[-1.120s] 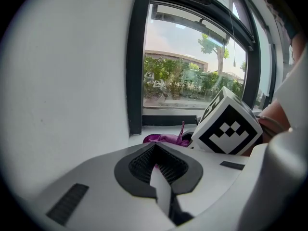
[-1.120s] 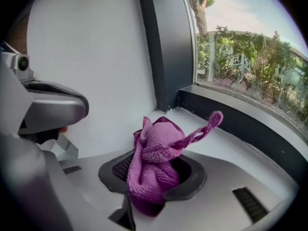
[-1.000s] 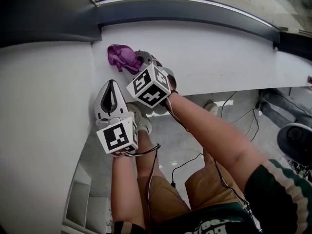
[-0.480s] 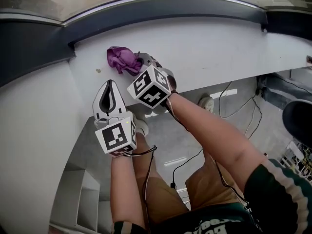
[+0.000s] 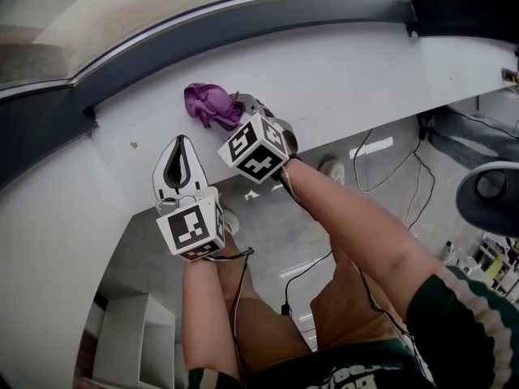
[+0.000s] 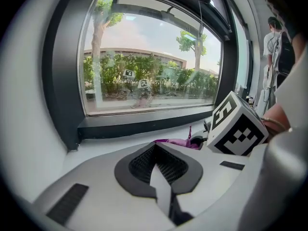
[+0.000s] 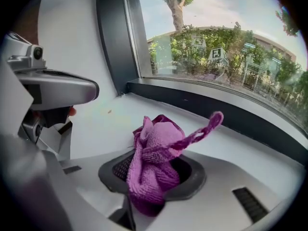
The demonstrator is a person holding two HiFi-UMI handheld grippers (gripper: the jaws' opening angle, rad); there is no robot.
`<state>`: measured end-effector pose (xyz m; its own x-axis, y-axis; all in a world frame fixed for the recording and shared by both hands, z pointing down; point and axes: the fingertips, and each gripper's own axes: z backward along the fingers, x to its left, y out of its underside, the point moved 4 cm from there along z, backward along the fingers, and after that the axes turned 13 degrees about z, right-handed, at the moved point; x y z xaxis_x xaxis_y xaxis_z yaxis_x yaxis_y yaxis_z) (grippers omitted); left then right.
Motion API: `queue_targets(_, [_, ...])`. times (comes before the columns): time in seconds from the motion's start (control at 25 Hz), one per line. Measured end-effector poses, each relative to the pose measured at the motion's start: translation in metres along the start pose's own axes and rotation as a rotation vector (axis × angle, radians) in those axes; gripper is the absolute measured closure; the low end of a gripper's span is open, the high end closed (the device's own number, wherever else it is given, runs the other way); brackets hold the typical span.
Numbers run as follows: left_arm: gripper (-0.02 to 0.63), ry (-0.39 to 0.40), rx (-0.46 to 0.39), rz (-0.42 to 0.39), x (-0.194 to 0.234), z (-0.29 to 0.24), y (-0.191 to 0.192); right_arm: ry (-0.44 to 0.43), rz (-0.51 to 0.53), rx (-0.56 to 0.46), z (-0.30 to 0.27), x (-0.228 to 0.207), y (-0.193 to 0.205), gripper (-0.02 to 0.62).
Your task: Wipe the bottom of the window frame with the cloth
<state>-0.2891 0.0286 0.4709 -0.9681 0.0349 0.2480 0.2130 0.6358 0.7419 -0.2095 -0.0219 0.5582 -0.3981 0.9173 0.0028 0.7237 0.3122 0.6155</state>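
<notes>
Your head view looks steeply down from above the window frame (image 5: 243,24) onto the white ledge (image 5: 365,71) below it. The left gripper view and right gripper view sit low over the ledge, close to the frame and facing it — left nearly square-on, right slantwise — and all three share the purple cloth (image 7: 154,170).

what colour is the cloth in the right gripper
The cloth is purple-magenta, a knitted-looking fabric bunched between the jaws. It shows best in the right gripper view.
</notes>
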Motion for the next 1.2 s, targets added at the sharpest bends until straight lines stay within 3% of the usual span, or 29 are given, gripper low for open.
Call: queue_targets(1.2, [0.601, 0.118, 0.038, -0.108, -0.134, -0.056, 0.000, 0.116, -0.069, 0.026, 0.091, -0.106, 0.111, 0.453])
